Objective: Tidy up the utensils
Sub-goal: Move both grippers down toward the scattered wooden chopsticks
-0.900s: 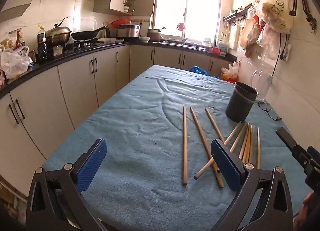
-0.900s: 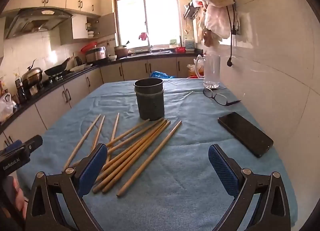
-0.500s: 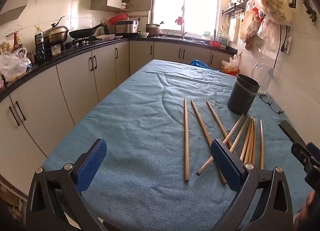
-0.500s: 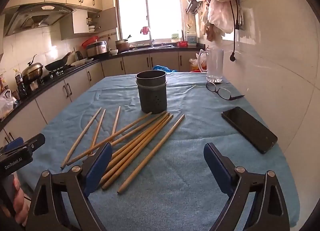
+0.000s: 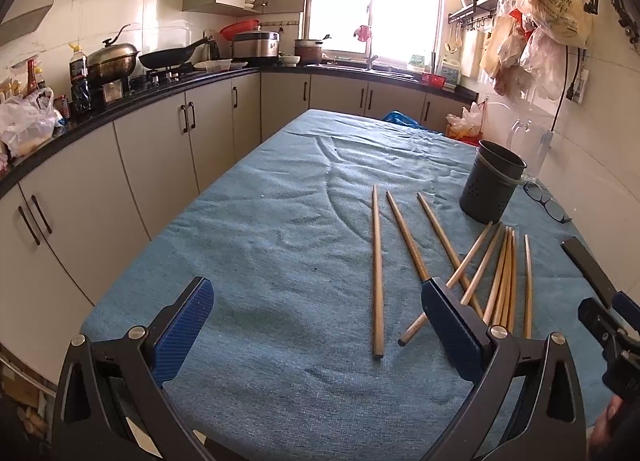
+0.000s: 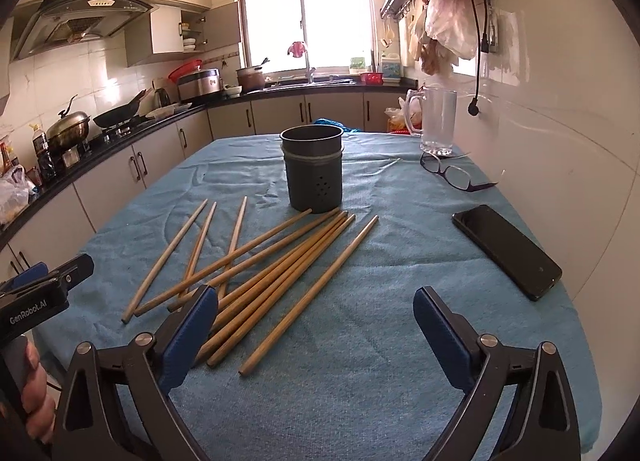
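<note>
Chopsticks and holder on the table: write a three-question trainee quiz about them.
1. True or false: some chopsticks already stand in the dark holder.
2. In the right wrist view, which lies right of the chopsticks? A) phone B) wok C) kettle
3. Fill in: both the left gripper and the right gripper have jaws that are ____.

Key: 1 false, all lie on the blue cloth; 2 A, the phone; 3 open.
</note>
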Demonstrator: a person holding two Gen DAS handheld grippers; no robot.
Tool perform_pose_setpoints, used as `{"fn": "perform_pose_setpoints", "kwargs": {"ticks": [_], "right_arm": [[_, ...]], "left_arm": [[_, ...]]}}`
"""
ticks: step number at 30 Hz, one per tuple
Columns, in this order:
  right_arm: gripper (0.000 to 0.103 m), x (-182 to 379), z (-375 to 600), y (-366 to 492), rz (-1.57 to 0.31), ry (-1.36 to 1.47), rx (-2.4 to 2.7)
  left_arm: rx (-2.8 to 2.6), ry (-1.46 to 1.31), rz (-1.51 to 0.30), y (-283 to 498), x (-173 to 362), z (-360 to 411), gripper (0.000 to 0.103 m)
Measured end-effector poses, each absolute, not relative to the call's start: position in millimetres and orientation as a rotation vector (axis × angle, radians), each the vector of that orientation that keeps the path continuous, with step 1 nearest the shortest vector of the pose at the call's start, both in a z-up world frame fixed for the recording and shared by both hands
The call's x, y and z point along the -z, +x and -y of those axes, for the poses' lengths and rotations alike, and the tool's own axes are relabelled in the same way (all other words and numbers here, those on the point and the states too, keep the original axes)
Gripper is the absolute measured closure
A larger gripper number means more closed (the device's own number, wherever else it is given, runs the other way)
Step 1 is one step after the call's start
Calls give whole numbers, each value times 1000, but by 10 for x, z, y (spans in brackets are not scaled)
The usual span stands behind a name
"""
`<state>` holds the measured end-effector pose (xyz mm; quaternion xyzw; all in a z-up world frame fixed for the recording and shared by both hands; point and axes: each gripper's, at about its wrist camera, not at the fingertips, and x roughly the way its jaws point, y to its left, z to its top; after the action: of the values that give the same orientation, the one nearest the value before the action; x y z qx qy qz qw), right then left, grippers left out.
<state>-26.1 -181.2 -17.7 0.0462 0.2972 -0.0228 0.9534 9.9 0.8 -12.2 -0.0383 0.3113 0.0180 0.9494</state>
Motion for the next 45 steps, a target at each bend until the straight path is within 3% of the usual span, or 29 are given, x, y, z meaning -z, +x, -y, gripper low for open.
{"fn": "perform_pose_setpoints", "kwargs": {"ticks": [19,24,29,31,36,41,45], "right_arm": [[2,391,1784,-135,-764,101,12],[21,339,1859,-76,-769,59,90],[31,276,2192,196,-892,216,30],[43,264,2288,298,-929,263,22],[48,169,2459,597,-979,328,6],[64,289,2597,996,-1094,454,-4],[64,418,2627,1276,-1156,456,32]], "left_arm": [[36,-79,-662,114,166,76,0],[91,-109,-647,95,148,89,0],[194,-121,-690,171,233,150,0],[174,-85,-692,179,223,184,0],[150,-10,-684,211,127,195,0],[180,49,-776,470,143,186,0],[179,88,-788,670,82,152,0]]}}
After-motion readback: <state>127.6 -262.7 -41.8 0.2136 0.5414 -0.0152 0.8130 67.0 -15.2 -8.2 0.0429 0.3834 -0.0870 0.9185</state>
